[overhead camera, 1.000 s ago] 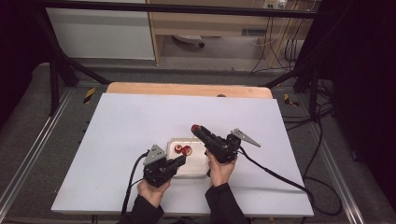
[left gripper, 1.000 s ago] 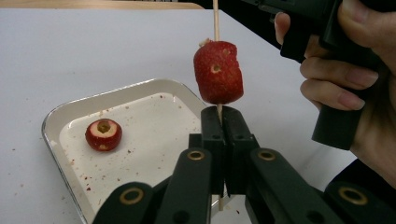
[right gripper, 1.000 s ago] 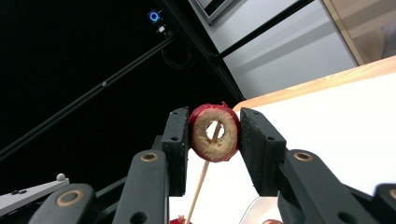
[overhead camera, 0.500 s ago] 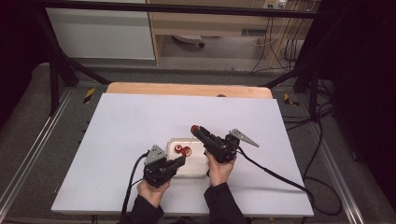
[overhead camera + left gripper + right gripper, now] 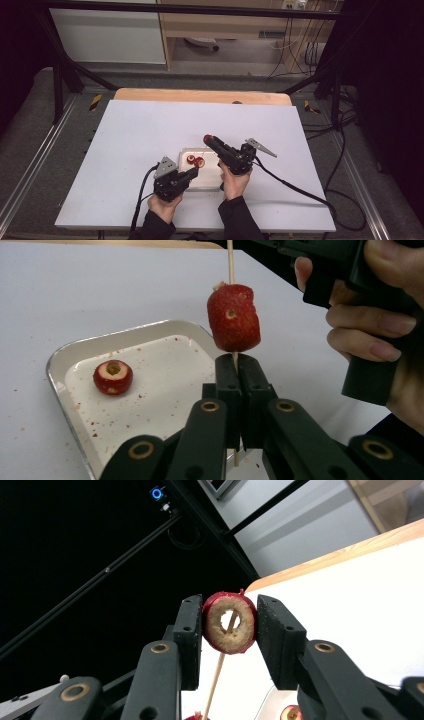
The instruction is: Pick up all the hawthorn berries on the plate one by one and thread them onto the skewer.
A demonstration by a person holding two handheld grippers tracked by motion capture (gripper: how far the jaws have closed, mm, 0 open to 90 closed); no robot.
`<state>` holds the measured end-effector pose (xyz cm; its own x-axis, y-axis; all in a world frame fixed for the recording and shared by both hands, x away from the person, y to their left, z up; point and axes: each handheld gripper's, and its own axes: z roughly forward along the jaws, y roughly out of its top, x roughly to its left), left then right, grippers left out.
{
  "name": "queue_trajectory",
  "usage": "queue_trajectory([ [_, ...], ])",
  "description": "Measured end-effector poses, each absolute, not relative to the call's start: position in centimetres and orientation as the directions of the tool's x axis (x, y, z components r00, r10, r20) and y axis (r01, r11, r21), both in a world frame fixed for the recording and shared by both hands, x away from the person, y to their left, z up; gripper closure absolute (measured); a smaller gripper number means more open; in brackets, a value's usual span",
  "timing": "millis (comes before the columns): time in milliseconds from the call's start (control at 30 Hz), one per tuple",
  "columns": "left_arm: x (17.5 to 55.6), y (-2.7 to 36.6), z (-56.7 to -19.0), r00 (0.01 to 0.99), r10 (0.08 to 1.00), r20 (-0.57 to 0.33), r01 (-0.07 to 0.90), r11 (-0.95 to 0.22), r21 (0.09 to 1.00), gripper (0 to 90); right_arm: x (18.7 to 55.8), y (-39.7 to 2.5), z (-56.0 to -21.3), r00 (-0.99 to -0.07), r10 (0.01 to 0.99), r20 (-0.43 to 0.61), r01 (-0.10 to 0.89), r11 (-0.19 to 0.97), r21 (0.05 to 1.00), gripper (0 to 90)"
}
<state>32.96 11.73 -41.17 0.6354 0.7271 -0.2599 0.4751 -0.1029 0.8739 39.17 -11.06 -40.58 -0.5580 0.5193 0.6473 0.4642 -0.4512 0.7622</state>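
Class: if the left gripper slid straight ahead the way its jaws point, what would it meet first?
Probably the red fruit threaded on the skewer that the left gripper already clamps, directly ahead of it; depth beyond is unclear.

A white table (image 5: 150,130) with a wooden far edge (image 5: 200,95) stands on grey floor (image 5: 30,125). Behind it are a white cabinet (image 5: 107,35) and a wooden shelf (image 5: 225,22), with black frame bars (image 5: 190,8) overhead

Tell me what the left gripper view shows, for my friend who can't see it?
The left gripper pinches a thin wooden skewer with a red fruit piece on it. Another red fruit piece sits in a white tray; a hand holds the other gripper.
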Motion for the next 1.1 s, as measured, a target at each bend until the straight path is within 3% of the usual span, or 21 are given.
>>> queue_trajectory([
  [267, 32.8, 11.3, -41.2, 0.593, 0.748, -0.297, 0.495, -0.049, 0.868, 88.6, 39.2, -10.7, -41.1, -0.558, 0.524, 0.643, 0.427, -0.483, 0.764, 65.1],
  [600, 32.4, 11.3, -41.4, 0.607, 0.736, -0.3, 0.489, -0.048, 0.871, 88.7, 39.1, -11.5, -40.1, -0.557, 0.539, 0.632, 0.406, -0.488, 0.773, 65.3],
  [1100, 32.8, 10.0, -41.5, 0.558, 0.732, -0.39, 0.528, 0.049, 0.848, 88.5, 38.8, -11.0, -40.9, -0.564, 0.517, 0.644, 0.433, -0.479, 0.764, 65.2],
])
